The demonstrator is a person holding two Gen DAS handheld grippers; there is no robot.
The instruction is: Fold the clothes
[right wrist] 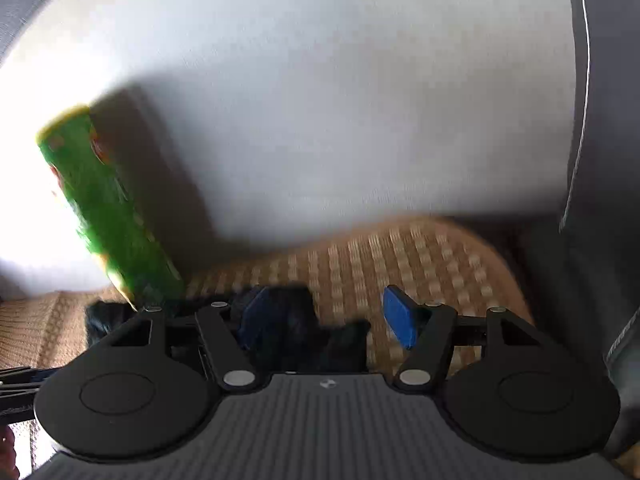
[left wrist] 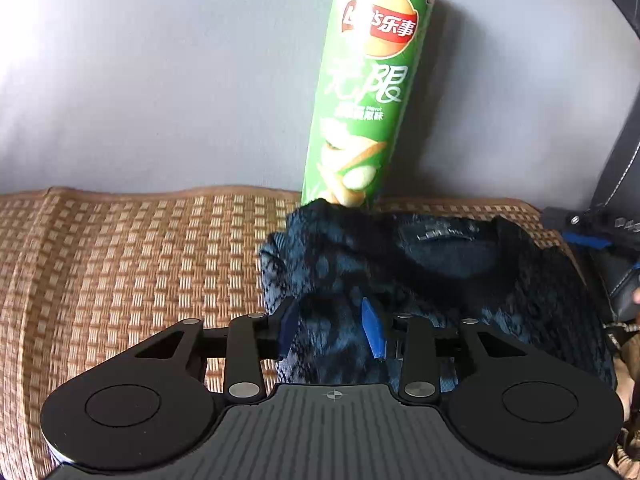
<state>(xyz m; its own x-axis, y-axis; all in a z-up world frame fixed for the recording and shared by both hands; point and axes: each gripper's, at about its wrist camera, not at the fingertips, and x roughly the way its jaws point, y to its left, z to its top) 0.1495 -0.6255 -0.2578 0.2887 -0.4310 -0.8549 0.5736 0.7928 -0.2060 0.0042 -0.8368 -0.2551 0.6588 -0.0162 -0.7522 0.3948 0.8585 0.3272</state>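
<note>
Blue pads of the left gripper (left wrist: 332, 326) stand moderately apart, with a fold of the dark blue patterned garment (left wrist: 432, 276) rising between them; the fingers straddle the cloth, yet whether the pads actually press it I cannot tell, since a gap shows beside each pad. In the right wrist view, the right gripper (right wrist: 326, 322) is spread wide, a dark bunch of that same garment lying low between its fingers and nearer the left pad, with nothing pinched.

Outward from there, the garment sits bunched on a brown woven mat (left wrist: 120, 264), neck label up, its far edge touching the foot of a green Lay's crisp tube (left wrist: 360, 92) that stands tilted against a pale grey backrest (left wrist: 160, 80). A dark padded armrest (left wrist: 624, 160) with light stitching rises to the right of the cloth.

As a judgement, the step in hand is taking hold of the near edge of the garment with both grippers. The cloth is crumpled into a lump rather than laid flat or squared, so it is not in a folded state now; whether it is being gathered for spreading or drawn over in a fold the views do not settle. Any next move calls for a firm close on a single layer at each side, and a lift that keeps the cloth from dragging against the tube, which looks easy to topple.
</note>
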